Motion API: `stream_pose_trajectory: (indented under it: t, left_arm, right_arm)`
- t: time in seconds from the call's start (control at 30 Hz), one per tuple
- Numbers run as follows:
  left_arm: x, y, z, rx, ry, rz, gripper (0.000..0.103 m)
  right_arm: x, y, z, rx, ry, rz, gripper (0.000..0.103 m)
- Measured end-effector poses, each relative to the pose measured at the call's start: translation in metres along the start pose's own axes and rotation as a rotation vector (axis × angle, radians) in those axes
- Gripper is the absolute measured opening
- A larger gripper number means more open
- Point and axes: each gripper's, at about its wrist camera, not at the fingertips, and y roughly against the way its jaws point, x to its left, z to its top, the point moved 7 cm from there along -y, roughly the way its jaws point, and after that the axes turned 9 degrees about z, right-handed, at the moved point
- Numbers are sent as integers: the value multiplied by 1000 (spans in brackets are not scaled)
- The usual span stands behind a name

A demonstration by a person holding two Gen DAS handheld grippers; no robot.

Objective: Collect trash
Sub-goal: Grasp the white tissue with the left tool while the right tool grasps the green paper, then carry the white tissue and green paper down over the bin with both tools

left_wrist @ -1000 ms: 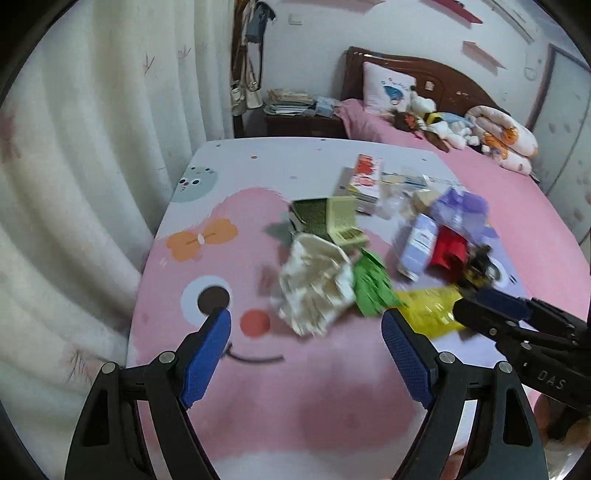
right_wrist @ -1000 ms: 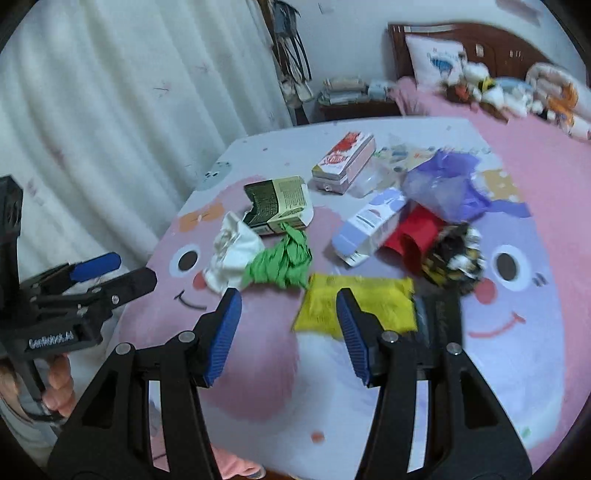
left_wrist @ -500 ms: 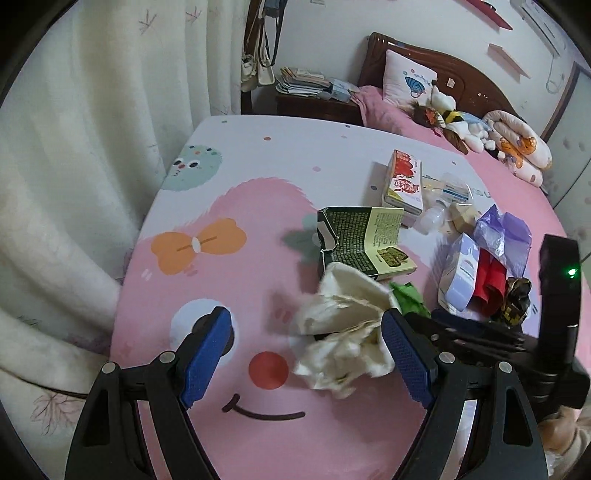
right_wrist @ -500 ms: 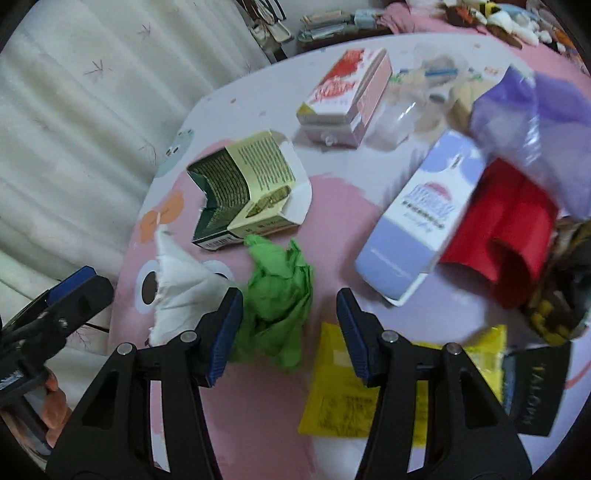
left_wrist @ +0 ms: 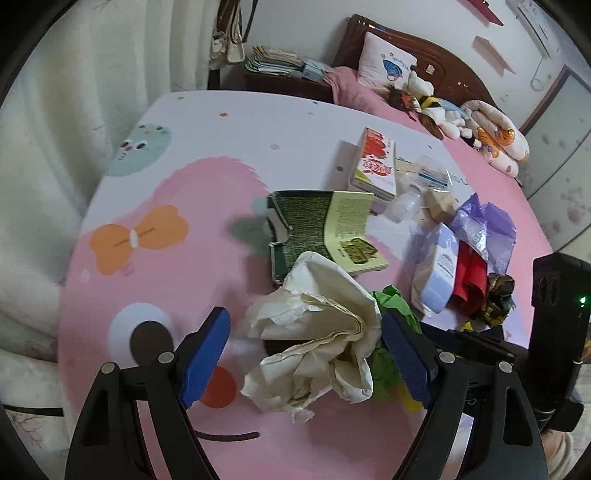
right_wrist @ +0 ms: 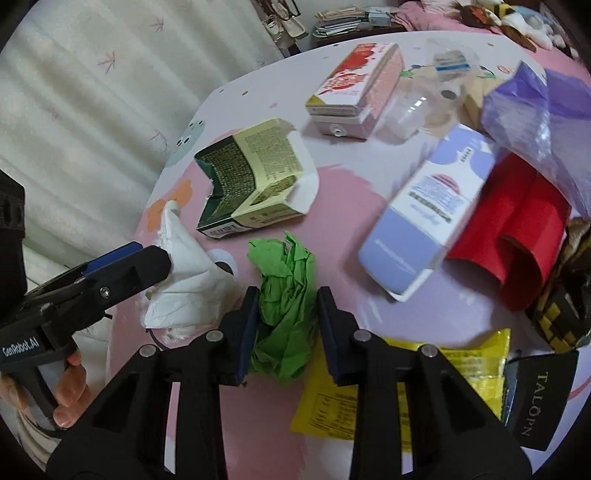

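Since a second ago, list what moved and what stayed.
Both grippers came down onto the pile. The right gripper went from above the yellow packet to the green paper, and its jaws are closing with that wad between them. The left gripper closed in on the white paper, jaws open as before. The cartons and other trash lie where they were.

Cream curtains [left_wrist: 74,110] hang beside a bed [left_wrist: 369,92] with a dark wooden headboard [left_wrist: 443,62] against white walls [left_wrist: 295,29].
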Motion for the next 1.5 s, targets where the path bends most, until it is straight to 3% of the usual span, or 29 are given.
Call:
stream_pose_trajectory:
  t: [0.17,0.37,0.53,0.67,0.73,0.87,1.03,1.23,1.5]
  left_arm:
    - [-13,2,0,1,-36,-56,85]
    - [-13,-11,-2,1,-98,56,85]
    - [-6,-25,-8,10,-124,109,85]
    - [-1,-43,-15,53,-89,93,85]
    - [3,-54,-19,80,-57,82,78]
    - [4,-53,-19,49,-42,105,75]
    - [2,-30,-18,-2,-46,130,74]
    - [-8,24,-29,-53,-72,105,74]
    - [-23,106,-86,-82,-155,82,74]
  right_arm:
    - [-5,5,0,-21,-23,23,27]
    - [-8,9,-2,-26,-26,39,27]
    - [-5,10,-6,-23,-12,41,27]
    - [-2,9,-8,-24,-10,54,27]
    - [0,9,-8,-25,-10,61,27]
    - [6,14,-11,-37,-11,78,27]
    - [15,31,-15,-62,-7,91,26]
    - [32,70,-29,-108,0,113,26]
    - [66,135,-83,-150,22,143,26]
